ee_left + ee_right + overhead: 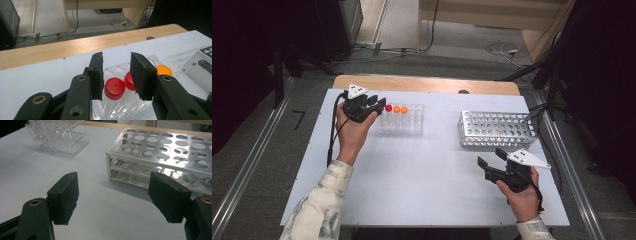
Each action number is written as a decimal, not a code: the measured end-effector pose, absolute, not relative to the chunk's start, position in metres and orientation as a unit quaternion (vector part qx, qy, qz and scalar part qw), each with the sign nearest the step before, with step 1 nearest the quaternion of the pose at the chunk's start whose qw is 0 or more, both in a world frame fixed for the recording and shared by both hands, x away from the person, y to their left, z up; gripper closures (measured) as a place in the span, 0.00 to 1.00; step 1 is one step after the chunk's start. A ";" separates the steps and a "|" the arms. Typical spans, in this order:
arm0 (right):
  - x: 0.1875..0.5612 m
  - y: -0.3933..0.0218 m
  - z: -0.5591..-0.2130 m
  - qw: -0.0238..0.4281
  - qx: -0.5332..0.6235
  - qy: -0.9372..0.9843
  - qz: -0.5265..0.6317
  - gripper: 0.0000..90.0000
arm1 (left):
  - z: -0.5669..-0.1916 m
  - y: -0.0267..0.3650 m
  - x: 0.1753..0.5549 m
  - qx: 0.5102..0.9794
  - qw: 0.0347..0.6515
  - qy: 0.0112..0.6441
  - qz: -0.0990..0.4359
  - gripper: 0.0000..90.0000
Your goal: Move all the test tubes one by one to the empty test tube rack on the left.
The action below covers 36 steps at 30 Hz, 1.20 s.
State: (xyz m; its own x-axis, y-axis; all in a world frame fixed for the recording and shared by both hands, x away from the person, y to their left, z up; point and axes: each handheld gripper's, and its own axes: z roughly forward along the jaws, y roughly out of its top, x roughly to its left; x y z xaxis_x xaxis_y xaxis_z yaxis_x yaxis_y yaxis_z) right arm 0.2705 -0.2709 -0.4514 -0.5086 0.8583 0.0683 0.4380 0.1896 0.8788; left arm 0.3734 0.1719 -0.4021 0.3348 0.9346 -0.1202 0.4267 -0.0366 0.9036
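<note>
Metal rack, perforated, 3 tiers of holes, sits on right half of white bench, well apart from clear rack. 2 orange caps in clear rack's far row, side by side. Wooden strip runs along bench's far edge. Cables trail over grey floor beyond. Metal rails flank bench both sides.

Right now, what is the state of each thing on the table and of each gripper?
Left gripper: open around a red-capped tube, pads not pressing.
Red-capped tube: upright in clear rack, capped.
Clear rack: holds capped tubes, some red, some orange.
Metal rack: empty.
Right gripper: open, empty.
</note>
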 end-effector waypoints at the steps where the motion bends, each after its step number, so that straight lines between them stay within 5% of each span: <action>1: 0.271 -0.271 -0.451 0.229 0.441 0.737 0.460 0.26 | -0.402 0.172 0.373 0.666 0.473 0.510 0.269 0.70; 22: 0.274 -0.276 -0.456 0.234 0.450 0.734 0.453 0.24 | -0.408 0.181 0.331 0.656 0.508 0.503 0.242 0.29; 36: 0.276 -0.279 -0.457 0.235 0.456 0.730 0.451 0.21 | -0.432 0.184 0.301 0.671 0.498 0.499 0.231 0.23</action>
